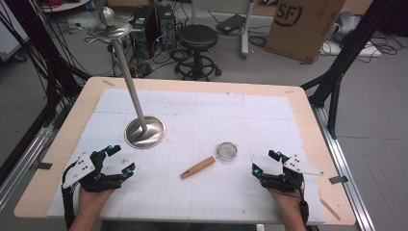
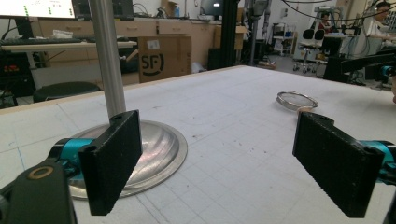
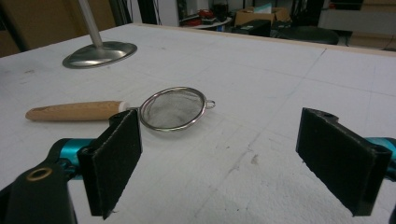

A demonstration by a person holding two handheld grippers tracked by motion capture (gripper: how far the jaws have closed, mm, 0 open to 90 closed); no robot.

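A small mesh strainer (image 1: 226, 151) with a wooden handle (image 1: 198, 167) lies flat on the white mat, right of centre. In the right gripper view the strainer (image 3: 173, 108) sits just beyond the jaws, its handle (image 3: 74, 112) pointing left. A metal stand with a round base (image 1: 145, 132), a thin pole (image 1: 130, 77) and a knob on top rises left of centre. My left gripper (image 1: 121, 160) rests open near the front left, short of the base (image 2: 154, 154). My right gripper (image 1: 265, 162) rests open at the front right, a little right of the strainer. Both hold nothing.
The white gridded mat (image 1: 202, 115) covers a wooden table (image 1: 72, 120). Beyond the far edge stand a black stool (image 1: 197, 45), computer towers (image 1: 154, 24) and a cardboard box (image 1: 303, 24). Black frame posts flank the table on both sides.
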